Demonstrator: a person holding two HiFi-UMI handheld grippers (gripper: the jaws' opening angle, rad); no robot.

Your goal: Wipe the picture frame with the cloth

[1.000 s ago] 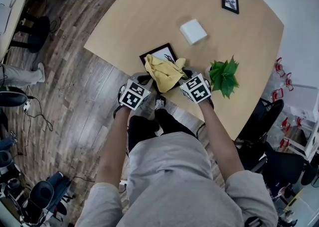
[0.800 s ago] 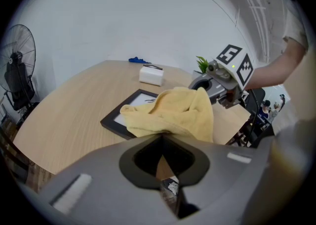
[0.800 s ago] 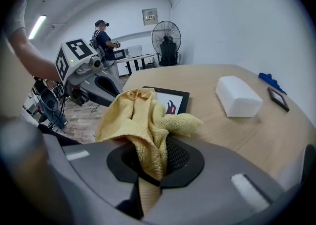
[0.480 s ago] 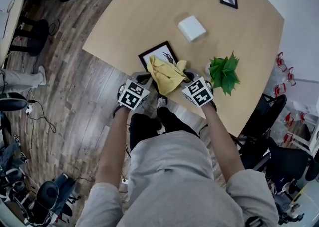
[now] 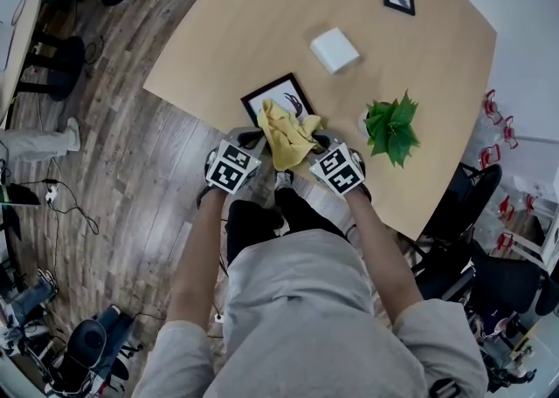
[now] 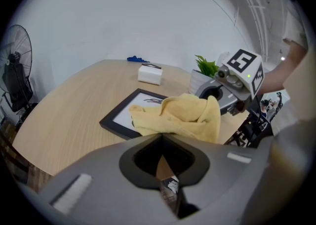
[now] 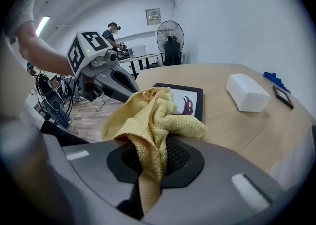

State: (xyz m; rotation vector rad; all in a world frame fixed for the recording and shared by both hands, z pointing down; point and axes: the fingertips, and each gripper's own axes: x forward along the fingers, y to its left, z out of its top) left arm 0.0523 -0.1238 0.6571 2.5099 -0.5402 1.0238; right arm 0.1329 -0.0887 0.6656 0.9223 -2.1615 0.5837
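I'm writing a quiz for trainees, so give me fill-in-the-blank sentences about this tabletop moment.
1. The right gripper is shut on a ___ cloth.
2. The picture frame under the cloth has a ___ border.
3. The left gripper is shut and holds ___.
4. To the right of the right gripper stands a ___ plant.

Missing words: yellow; black; nothing; green.

Nothing to read from where I'm standing: the marker cubes [image 5: 232, 167] show only black-and-white square patterns, and that wall notice [image 7: 153, 17] is too small to make out.
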